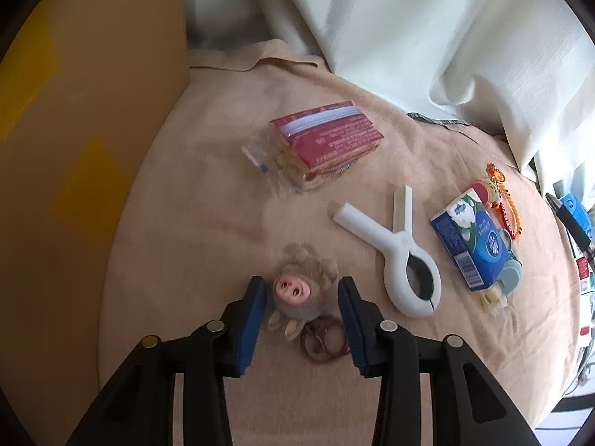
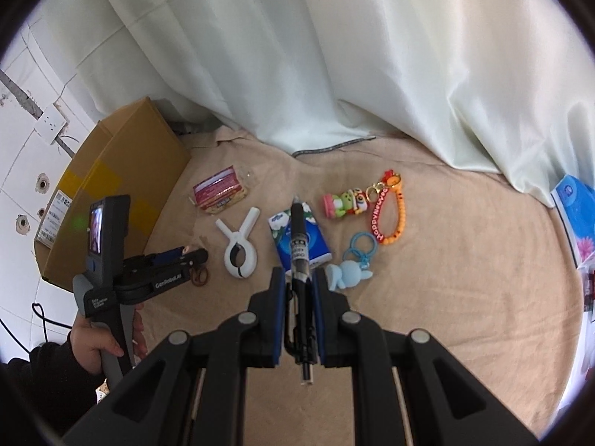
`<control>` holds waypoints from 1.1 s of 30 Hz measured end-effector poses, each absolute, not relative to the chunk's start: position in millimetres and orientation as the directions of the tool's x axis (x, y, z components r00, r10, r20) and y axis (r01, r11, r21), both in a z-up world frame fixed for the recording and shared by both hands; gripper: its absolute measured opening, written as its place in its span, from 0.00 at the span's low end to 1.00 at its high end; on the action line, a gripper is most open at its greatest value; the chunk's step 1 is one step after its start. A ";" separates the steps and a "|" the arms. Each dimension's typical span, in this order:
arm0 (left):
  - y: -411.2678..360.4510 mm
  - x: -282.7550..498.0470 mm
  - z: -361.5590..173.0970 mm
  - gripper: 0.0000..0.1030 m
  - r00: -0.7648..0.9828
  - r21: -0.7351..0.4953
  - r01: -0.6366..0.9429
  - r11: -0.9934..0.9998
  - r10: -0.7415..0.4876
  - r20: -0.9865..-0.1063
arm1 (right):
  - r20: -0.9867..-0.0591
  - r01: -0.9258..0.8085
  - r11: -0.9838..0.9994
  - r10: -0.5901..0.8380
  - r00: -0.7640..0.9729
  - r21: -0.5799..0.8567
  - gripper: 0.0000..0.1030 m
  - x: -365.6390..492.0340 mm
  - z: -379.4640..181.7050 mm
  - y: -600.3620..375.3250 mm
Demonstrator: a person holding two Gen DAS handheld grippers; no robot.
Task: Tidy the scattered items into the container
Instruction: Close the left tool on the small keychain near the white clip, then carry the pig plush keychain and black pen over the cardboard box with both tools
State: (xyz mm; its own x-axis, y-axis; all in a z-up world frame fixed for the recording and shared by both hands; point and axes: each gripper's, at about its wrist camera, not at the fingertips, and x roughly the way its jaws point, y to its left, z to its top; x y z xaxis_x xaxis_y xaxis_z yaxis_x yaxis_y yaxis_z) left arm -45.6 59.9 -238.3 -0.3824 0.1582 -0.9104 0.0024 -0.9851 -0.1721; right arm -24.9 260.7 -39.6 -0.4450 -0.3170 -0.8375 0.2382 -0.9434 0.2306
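while the left gripper point(image 1: 302, 290) stands with its blue pads wide apart on either side of a small plush pig point(image 1: 297, 297), neither pad looks to be touching it, though the near part of the toy is hidden between the fingers. a brown hair tie point(image 1: 323, 342) lies just near of the pig on the beige cloth point(image 1: 208, 200). right of it sits a white clamp point(image 1: 398, 252), then a blue tissue pack point(image 1: 472, 238) and a beaded keychain point(image 1: 505, 208); farther off lies a red cracker packet point(image 1: 323, 145).

the right gripper point(image 2: 298, 282) is closed on a black pen point(image 2: 300, 260), which runs along the fingers with its tip pointing far (toward the tissue pack). a light blue bunny keychain point(image 2: 349, 271) rests just right of the pads, and a green figurine point(image 2: 344, 203) lies farther off. a cardboard box point(image 2: 122, 186) stands at the far left edge of the cloth, and a hand point(image 2: 93, 342) grips the left tool's handle.
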 end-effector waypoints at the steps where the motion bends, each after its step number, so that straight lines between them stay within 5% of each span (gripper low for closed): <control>1: 60.7 -46.9 -238.3 0.41 -0.382 -0.170 -0.004 -0.985 0.158 -0.911 | -0.837 0.240 -0.943 -0.318 -0.445 0.231 0.17 -25.1 -39.3 260.7; 11: 57.2 -43.5 -228.4 0.33 -0.378 -0.175 -0.048 -0.983 0.180 -0.908 | -0.835 0.242 -0.940 -0.326 -0.442 0.239 0.17 -25.2 -39.9 260.2; 25: 50.2 -10.0 -69.2 0.33 -0.589 -0.154 -0.093 -0.984 0.180 -0.788 | -0.741 0.347 -0.909 -0.395 -0.543 0.230 0.17 -21.4 31.3 239.1; 33: 15.8 -2.0 -46.2 0.33 -0.628 -0.165 -0.033 -0.986 0.149 -0.764 | -0.729 0.402 -0.890 -0.420 -0.540 0.215 0.17 -27.7 38.8 217.5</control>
State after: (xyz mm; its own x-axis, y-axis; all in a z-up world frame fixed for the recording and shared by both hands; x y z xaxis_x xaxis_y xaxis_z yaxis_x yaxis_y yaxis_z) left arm -2.0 15.8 -46.2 -0.6277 0.1486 -0.7641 -0.0326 -0.9858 -0.1649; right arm -27.7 217.5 38.8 -0.5400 -0.4203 -0.7293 0.4024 -0.8899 0.2149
